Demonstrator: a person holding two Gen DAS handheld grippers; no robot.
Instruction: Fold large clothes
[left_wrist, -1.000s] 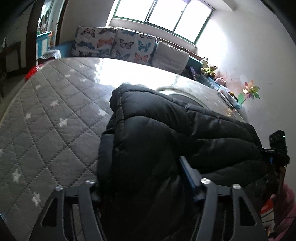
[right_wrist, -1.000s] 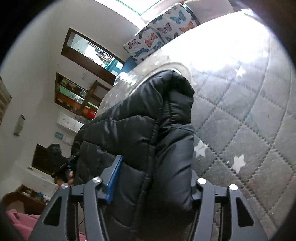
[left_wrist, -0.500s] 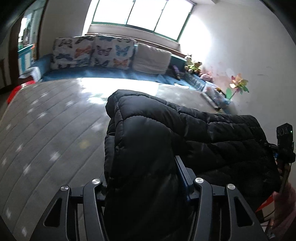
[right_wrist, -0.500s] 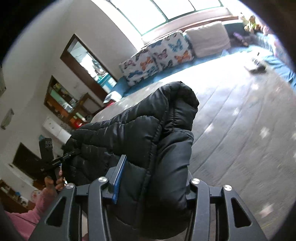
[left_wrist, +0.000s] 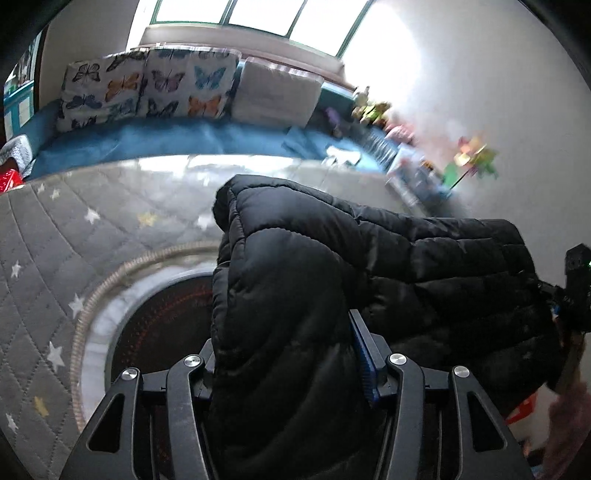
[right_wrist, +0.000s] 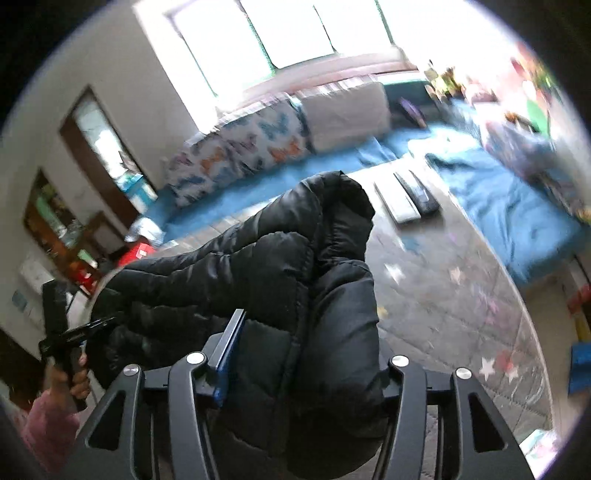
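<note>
I observe the left hand-held gripper (left_wrist: 291, 354) clamped on one end of the black puffer jacket (left_wrist: 332, 280). The right hand-held gripper (right_wrist: 306, 354) grips the other end. The jacket hangs stretched between them above the grey quilted bed (left_wrist: 55, 266).

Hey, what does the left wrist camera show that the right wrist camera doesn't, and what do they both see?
Only the left wrist view shows a round dark mat with red dots under the jacket and the right gripper at the jacket's far end.

Only the right wrist view shows two flat slabs, one white and one dark, on the quilt, a brown-framed doorway, and the left gripper.

Both show the black puffer jacket pinched between that camera's own gripper fingers, the grey star quilt, the butterfly cushions and the bright window.
</note>
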